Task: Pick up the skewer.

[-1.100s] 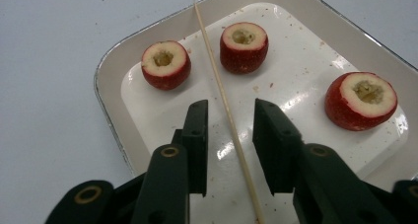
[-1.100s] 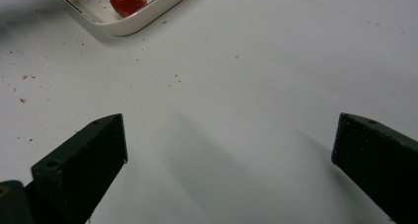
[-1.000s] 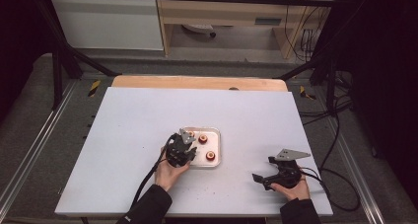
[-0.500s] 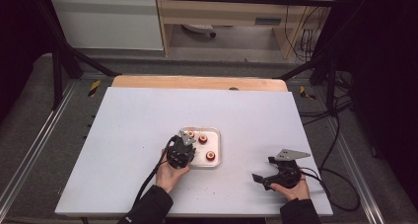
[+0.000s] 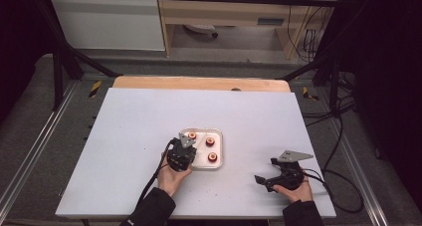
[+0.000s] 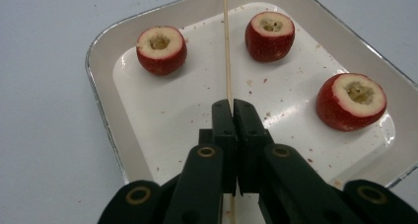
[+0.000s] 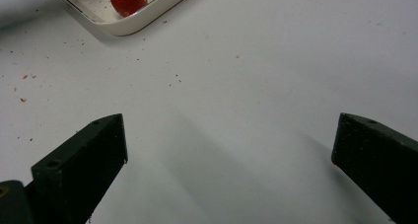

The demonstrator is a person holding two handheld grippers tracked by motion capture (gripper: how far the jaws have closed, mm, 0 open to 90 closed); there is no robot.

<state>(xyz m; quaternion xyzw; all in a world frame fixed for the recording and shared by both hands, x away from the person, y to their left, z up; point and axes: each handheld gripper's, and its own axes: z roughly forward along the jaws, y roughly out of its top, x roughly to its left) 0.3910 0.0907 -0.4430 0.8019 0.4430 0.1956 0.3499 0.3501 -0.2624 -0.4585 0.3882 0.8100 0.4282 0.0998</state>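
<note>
Nothing's moved. We've got left gripper (image 6: 231, 110) fingers clamped on thin, snappable skewer (image 6: 226, 46); right gripper (image 7: 229, 150) fingers apart. Cored fruit (image 6: 161, 50): soft, slippery.

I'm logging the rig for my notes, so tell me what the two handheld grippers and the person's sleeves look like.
Both are black. The left gripper has blocky flat-faced jaws on arms with brass-ringed pivot holes. The right gripper carries a grey three-cornered plate on top, and its jaws are plain black blocks with small holes. A black cable trails from it. The sleeves are dark.
</note>
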